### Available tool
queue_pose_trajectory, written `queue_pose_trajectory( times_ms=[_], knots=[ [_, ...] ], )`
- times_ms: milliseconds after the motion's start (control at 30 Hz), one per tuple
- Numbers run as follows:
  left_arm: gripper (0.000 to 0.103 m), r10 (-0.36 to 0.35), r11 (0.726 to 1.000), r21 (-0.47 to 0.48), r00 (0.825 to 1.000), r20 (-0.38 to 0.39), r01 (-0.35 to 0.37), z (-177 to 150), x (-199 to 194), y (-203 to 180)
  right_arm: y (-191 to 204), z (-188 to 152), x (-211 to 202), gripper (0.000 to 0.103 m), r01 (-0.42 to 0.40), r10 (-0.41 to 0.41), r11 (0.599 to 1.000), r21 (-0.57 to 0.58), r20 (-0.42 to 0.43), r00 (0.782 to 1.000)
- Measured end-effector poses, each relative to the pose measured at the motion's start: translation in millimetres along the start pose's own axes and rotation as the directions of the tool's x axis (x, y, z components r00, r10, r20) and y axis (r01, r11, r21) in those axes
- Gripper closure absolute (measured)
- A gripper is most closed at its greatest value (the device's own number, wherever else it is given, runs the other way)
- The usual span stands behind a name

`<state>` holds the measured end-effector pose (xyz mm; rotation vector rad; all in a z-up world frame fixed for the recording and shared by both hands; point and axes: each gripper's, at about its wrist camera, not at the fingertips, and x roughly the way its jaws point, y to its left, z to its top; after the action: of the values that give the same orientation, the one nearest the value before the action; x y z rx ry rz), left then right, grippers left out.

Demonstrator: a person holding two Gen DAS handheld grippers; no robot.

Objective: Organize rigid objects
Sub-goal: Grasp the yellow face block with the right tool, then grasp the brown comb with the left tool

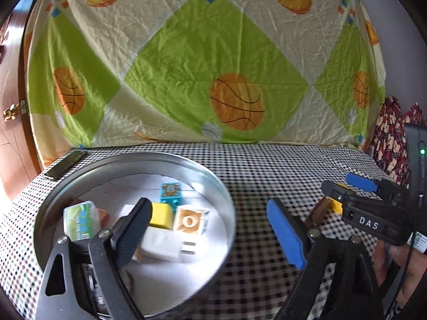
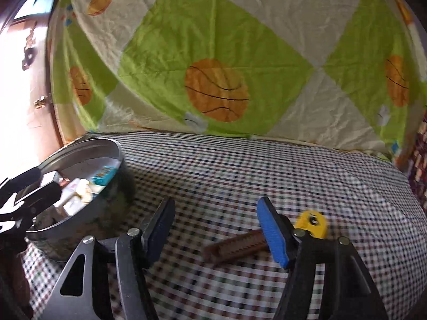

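A round metal tin (image 1: 221, 186) sits on the checkered table and holds a white charger (image 1: 162, 244), a yellow block (image 1: 161, 214), a teal bear block (image 1: 170, 193), a letter block (image 1: 190, 221) and a green-labelled box (image 1: 80, 221). My left gripper (image 1: 210, 236) is open and empty over the tin's right rim. My right gripper (image 2: 216, 230) is open and empty, low over the table; it also shows in the left wrist view (image 1: 344, 186). A brown ridged bar (image 2: 234, 246) and a yellow piece (image 2: 312, 224) lie just beyond the right gripper's blue finger (image 2: 272, 232). The tin also shows at the left of the right wrist view (image 2: 88, 144).
A dark phone (image 1: 66, 164) lies at the table's far left corner. A green and cream sheet with basketballs (image 1: 234, 101) hangs behind the table. A wooden door (image 1: 10, 133) stands at the left. Red patterned cloth (image 1: 392, 130) lies at the right.
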<state>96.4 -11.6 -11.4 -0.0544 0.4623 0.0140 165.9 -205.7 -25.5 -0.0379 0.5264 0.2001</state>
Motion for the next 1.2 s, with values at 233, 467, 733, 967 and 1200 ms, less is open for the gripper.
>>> queue_pose_trajectory(
  times_ms=[233, 467, 733, 967, 1200],
  knots=[
    [0.005, -0.047, 0.997, 0.062, 0.997, -0.061, 0.050, 10, 41, -60, -57, -1, 38, 0.036, 0.117, -0.097, 0.985, 0.126, -0.154, 0.983],
    [0.005, -0.048, 0.995, 0.078, 0.991, -0.122, 0.058, 11, 69, -78, -71, -2, 68, 0.036, 0.133, -0.082, 0.976, 0.171, -0.276, 0.958],
    [0.005, -0.093, 0.991, 0.076, 0.981, -0.168, 0.107, 5, 79, -89, -80, -13, 56, 0.050, 0.105, -0.051, 0.979, 0.176, -0.285, 0.957],
    [0.005, -0.100, 0.987, 0.106, 0.979, -0.178, 0.120, 1, 81, -99, -83, -21, 40, 0.050, 0.100, -0.066, 0.989, 0.105, -0.286, 0.956],
    [0.005, -0.151, 0.967, 0.178, 0.970, -0.191, 0.185, -2, 78, -125, -99, -26, 22, 0.050, 0.101, -0.062, 0.984, 0.145, -0.255, 0.965]
  ],
)
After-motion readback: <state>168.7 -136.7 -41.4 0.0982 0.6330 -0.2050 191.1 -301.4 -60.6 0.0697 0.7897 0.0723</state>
